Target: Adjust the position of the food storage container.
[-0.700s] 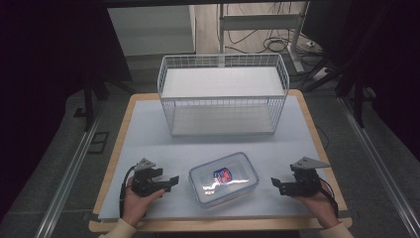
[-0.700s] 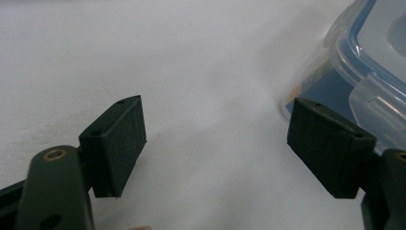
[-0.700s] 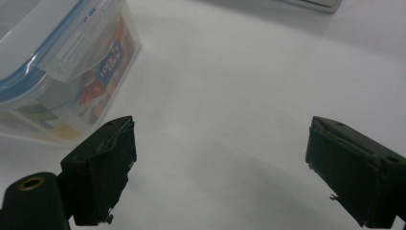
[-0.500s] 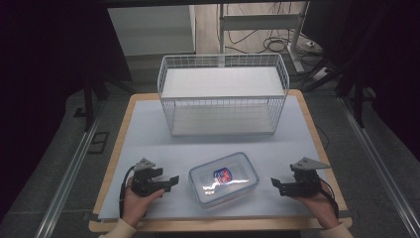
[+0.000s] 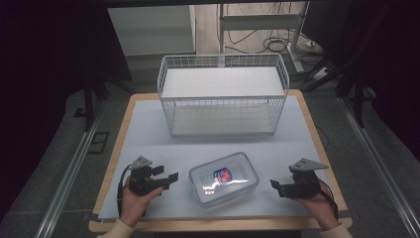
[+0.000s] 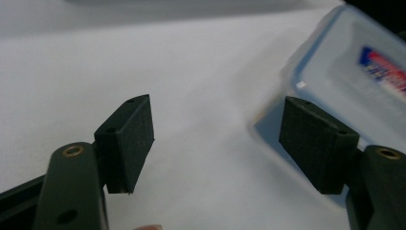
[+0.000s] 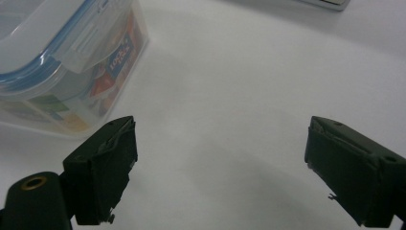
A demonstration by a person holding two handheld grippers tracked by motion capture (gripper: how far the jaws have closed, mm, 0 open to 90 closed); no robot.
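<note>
High view: white-covered table (image 5: 148, 129), dark room, wire basket (image 5: 223, 94) behind clear container (image 5: 224, 178), flanked by left gripper (image 5: 166, 179) and right gripper (image 5: 275, 185) | Left gripper view: jaws spread, container (image 6: 354, 76) ahead-right | Right gripper view: jaws spread, container (image 7: 62, 62) ahead-left.

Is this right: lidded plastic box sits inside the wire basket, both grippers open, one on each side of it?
Not quite. The plastic box is not inside the wire basket; the high view shows it on the white mat, nearer the person. The rest holds: its lid is on, and the left gripper and right gripper are open, one on each side.
</note>
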